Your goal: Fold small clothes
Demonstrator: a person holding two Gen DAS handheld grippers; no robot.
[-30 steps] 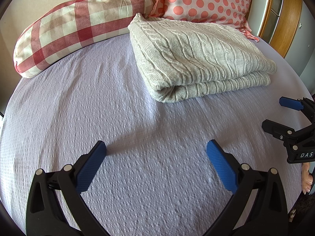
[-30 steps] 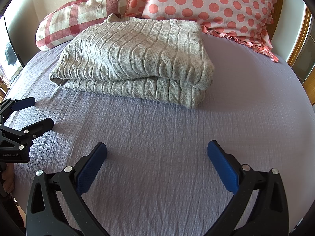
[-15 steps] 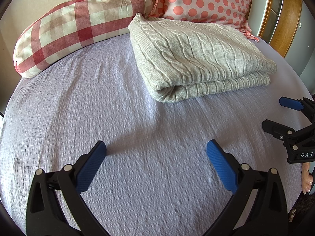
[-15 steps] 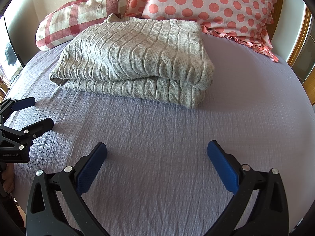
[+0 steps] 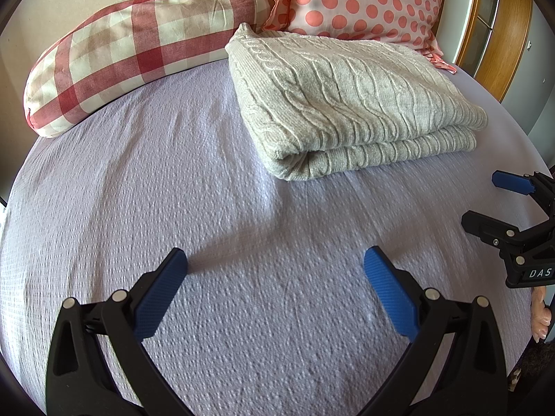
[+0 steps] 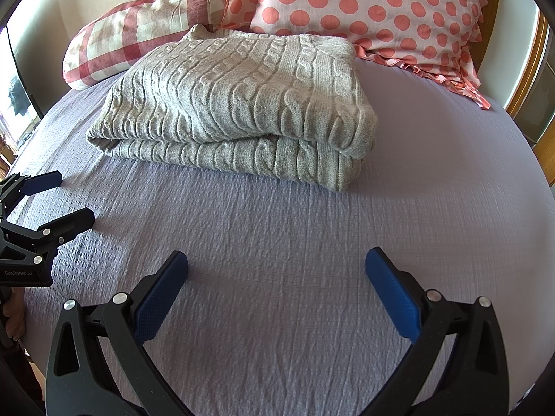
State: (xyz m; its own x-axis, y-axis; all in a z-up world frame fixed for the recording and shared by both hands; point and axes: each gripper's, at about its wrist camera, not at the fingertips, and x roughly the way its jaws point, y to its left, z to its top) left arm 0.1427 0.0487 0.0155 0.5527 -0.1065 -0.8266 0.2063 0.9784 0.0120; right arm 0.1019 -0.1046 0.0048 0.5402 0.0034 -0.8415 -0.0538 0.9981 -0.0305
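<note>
A grey cable-knit sweater (image 5: 347, 104) lies folded in a thick rectangle on the lilac bedspread (image 5: 173, 190), its folded edge toward me. It also shows in the right wrist view (image 6: 239, 104). My left gripper (image 5: 275, 268) is open and empty, low over the bedspread, short of the sweater. My right gripper (image 6: 276, 268) is open and empty too, in front of the sweater. Each gripper shows at the edge of the other's view: the right one (image 5: 485, 201) at the right, the left one (image 6: 69, 197) at the left.
A red-and-white checked bolster pillow (image 5: 138, 45) and a pink pillow with coral dots (image 5: 364, 0) lie behind the sweater at the head of the bed. A wooden frame (image 5: 499, 27) stands at the far right. A wall (image 6: 52, 7) runs behind the pillows.
</note>
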